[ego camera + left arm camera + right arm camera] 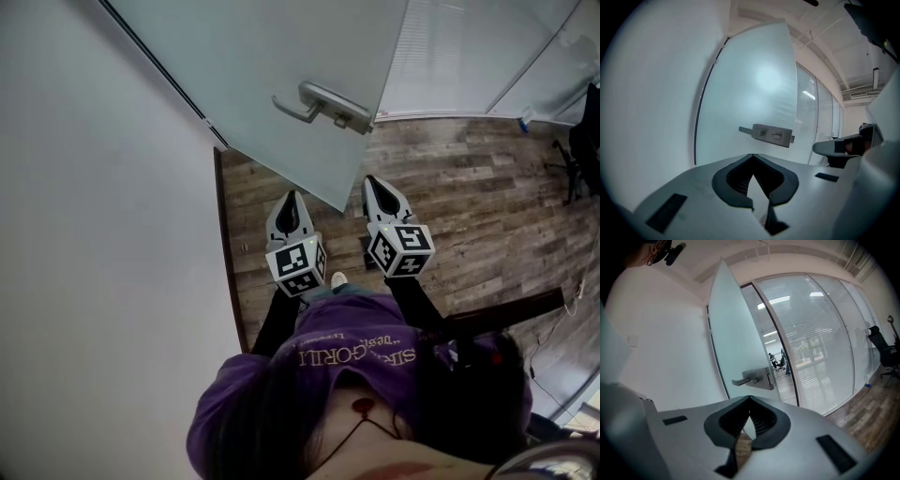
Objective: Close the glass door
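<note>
The frosted glass door [281, 56] stands open, swung out at an angle from the white wall. Its grey lever handle [323, 105] sits on a metal plate near the door's free edge and also shows in the left gripper view [764, 133] and the right gripper view [752, 379]. My left gripper [290, 195] is shut and empty, pointing at the door's lower part just short of the glass. My right gripper [372, 179] is shut too, with nothing in it, beside the door's free edge below the handle. Neither one touches the door.
A white wall [94, 234] runs along the left. Wood-plank floor [469, 187] spreads to the right. A glass partition with blinds [450, 56] stands behind the door. A black office chair [583, 141] sits at the far right.
</note>
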{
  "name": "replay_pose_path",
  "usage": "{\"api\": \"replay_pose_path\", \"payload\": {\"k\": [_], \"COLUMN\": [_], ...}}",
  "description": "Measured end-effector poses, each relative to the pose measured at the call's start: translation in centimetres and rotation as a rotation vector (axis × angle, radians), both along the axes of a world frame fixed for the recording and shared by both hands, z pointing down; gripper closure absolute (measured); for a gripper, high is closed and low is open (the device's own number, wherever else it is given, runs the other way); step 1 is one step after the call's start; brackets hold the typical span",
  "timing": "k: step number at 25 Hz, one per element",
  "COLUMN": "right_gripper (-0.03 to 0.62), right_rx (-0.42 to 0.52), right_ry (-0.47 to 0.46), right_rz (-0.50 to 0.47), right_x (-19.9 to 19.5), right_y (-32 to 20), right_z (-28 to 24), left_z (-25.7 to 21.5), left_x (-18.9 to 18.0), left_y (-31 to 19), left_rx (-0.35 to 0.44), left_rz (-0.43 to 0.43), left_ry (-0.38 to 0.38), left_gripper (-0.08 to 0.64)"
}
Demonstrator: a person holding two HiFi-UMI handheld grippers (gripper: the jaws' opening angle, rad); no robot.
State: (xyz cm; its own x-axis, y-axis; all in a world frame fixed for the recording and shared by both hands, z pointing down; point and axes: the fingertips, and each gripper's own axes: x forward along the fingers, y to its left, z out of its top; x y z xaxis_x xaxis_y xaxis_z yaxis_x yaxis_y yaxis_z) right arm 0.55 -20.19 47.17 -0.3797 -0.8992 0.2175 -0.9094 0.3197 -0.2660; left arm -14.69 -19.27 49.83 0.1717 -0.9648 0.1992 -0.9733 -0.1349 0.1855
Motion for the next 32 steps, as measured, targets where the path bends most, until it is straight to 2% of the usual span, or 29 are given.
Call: {"api": "replay_pose_path", "payload": {"k": [5, 11, 14, 16, 18, 21, 23, 26, 29, 32], "right_gripper": [0.606, 0.606, 0.606, 0.606, 0.606, 0.606, 0.606, 0.606, 0.606, 0.606], "right_rx": [0.005, 0.04, 0.049, 0.05, 0.052, 0.056, 0.061, 0.073, 0.073, 0.075], "right_ry": [-0.011, -0.02, -0.023, -0.021, -0.02, -0.017, -0.014, -0.016, -0.022, -0.021], "right_rz": [0.019, 0.059, 0.082, 0.091, 0.104, 0.139, 0.16, 0.179, 0.186, 0.195], "right_x": [-0.3, -1.0, -1.3, -1.4, -1.3, -0.5, 0.1, 0.6, 0.7, 0.7], "right_y": [-0.8, -2.4, -2.8, -2.8, -2.9, -3.1, -3.2, -3.4, -3.4, -3.4], "right_z": [-0.4, -1.9, -2.4, -2.6, -2.7, -2.7, -2.8, -2.7, -2.5, -2.6], "left_z": [-0.9, -3.4, -4.1, -4.7, -5.0, -4.2, -3.4, -3.2, -2.2, -1.7], "left_x": [-0.2, -0.4, -0.3, 0.2, 0.6, 1.2, 1.3, 1.7, 2.5, 2.8], "left_y": [-1.2, -4.1, -5.8, -7.0, -8.2, -10.2, -11.5, -13.3, -14.8, -16.0], "left_rx": [0.023, 0.083, 0.126, 0.195, 0.244, 0.264, 0.271, 0.34, 0.386, 0.408], "left_rz": [0.026, 0.134, 0.177, 0.233, 0.286, 0.35, 0.378, 0.414, 0.49, 0.523], "left_ry": [-0.028, -0.081, -0.136, -0.222, -0.303, -0.438, -0.551, -0.738, -0.93, -1.066], "left_gripper": [0.56, 0.555, 0.554, 0.499, 0.474, 0.46, 0.459, 0.441, 0.428, 0.425]}}
